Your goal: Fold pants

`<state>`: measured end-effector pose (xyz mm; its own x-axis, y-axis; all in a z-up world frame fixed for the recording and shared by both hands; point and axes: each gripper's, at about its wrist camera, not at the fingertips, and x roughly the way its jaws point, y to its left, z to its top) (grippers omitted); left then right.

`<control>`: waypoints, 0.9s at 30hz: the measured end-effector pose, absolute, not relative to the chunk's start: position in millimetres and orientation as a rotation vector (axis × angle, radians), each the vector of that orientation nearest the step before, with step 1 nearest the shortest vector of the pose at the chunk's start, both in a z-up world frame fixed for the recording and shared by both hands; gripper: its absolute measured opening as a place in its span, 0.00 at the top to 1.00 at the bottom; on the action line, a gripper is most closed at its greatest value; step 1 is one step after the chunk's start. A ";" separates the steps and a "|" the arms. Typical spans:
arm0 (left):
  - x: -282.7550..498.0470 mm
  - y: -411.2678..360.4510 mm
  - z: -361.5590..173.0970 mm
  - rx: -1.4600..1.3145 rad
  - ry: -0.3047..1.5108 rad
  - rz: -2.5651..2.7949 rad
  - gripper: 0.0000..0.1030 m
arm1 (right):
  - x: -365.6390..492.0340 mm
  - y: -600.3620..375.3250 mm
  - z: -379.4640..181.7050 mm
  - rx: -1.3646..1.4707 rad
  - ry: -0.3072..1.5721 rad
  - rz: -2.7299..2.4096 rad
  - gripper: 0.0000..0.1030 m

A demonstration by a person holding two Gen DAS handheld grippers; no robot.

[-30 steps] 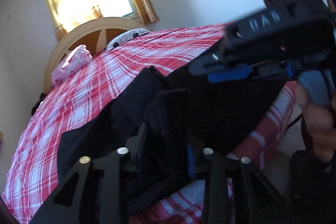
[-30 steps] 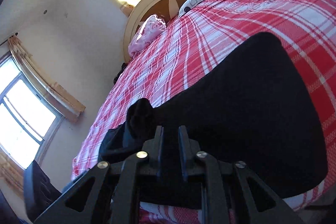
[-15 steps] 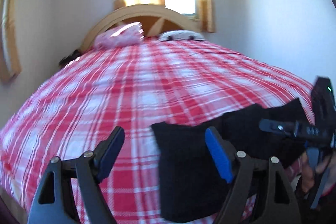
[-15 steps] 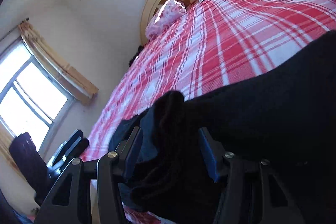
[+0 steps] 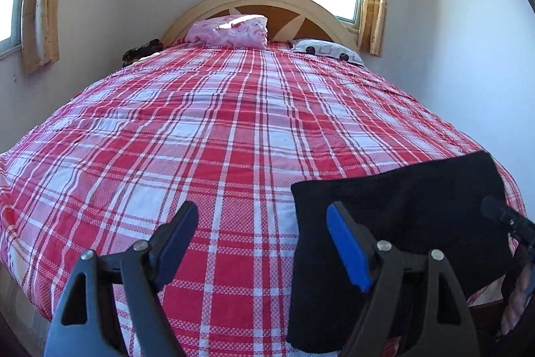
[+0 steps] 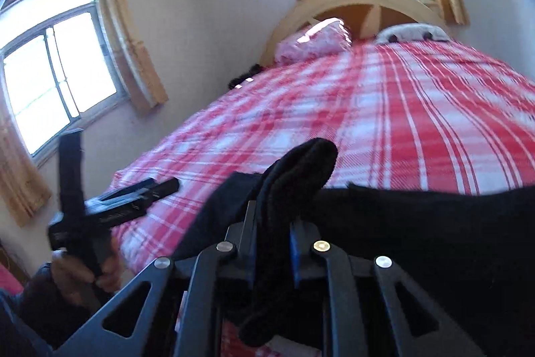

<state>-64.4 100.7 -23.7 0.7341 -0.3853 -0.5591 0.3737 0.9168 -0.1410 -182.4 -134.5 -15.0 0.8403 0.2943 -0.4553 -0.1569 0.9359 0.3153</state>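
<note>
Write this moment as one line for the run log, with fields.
task: fold pants | left gripper: open, empty, above bedspread | right gripper: shut on pants | pants: folded, on bed's near right corner

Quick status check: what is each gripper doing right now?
Left gripper: open, holding nothing, above the bedspread.
Right gripper: shut on a bunched edge of the black pants.

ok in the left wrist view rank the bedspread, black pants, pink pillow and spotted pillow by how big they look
1. bedspread, fills most of the view.
2. black pants, though close to the camera, which inflates them.
3. pink pillow.
4. spotted pillow, only slightly smaller; both are far off, so that order is unsure.
</note>
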 end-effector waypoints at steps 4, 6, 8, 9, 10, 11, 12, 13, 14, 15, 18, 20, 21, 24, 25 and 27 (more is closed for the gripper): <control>-66.2 90.5 -10.6 -0.008 0.577 -0.445 0.21 | -203.8 -160.1 15.6 0.287 0.443 0.248 0.85; -67.4 82.1 -6.8 0.003 0.565 -0.464 0.20 | -219.7 -184.5 26.7 0.285 0.418 0.195 0.85; -68.4 70.1 -6.3 0.016 0.564 -0.487 0.20 | -232.5 -214.4 25.4 0.289 0.420 0.127 0.85; -68.6 66.1 -6.9 0.021 0.565 -0.493 0.20 | -238.1 -228.0 20.6 0.294 0.429 0.083 0.85; -69.5 58.3 -7.3 0.032 0.568 -0.503 0.21 | -242.9 -240.0 14.9 0.302 0.440 0.051 0.85; -69.9 53.2 -8.2 0.038 0.571 -0.511 0.20 | -248.0 -252.0 6.7 0.307 0.452 0.018 0.85; -70.9 46.6 -8.5 0.044 0.576 -0.524 0.21 | -251.3 -259.3 -1.0 0.301 0.466 -0.012 0.85; -72.3 41.0 -8.4 0.048 0.579 -0.537 0.21 | -251.5 -266.6 -9.9 0.304 0.488 -0.034 0.85; -73.7 36.5 -8.2 0.052 0.579 -0.545 0.21 | -249.9 -274.9 -20.8 0.334 0.513 -0.038 0.85; -75.8 30.1 -7.6 0.064 0.579 -0.555 0.20 | -248.9 -279.4 -30.1 0.356 0.527 -0.044 0.85; -80.9 18.6 -5.5 0.093 0.571 -0.560 0.21 | -248.8 -284.5 -51.9 0.368 0.555 -0.090 0.82; -83.5 12.6 -5.7 0.120 0.572 -0.566 0.20 | -251.9 -295.1 -59.1 0.432 0.554 -0.102 0.78; -83.9 10.9 -6.6 0.135 0.573 -0.560 0.21 | -254.2 -301.1 -60.8 0.472 0.556 -0.096 0.76; -82.4 9.3 -9.6 0.157 0.575 -0.546 0.20 | -264.6 -307.8 -54.6 0.490 0.558 -0.136 0.74; -81.5 9.0 -10.1 0.155 0.579 -0.547 0.20 | -269.6 -305.1 -49.0 0.458 0.545 -0.184 0.74; -79.8 6.9 -10.7 0.149 0.586 -0.548 0.20 | -277.9 -292.7 -32.2 0.345 0.502 -0.292 0.74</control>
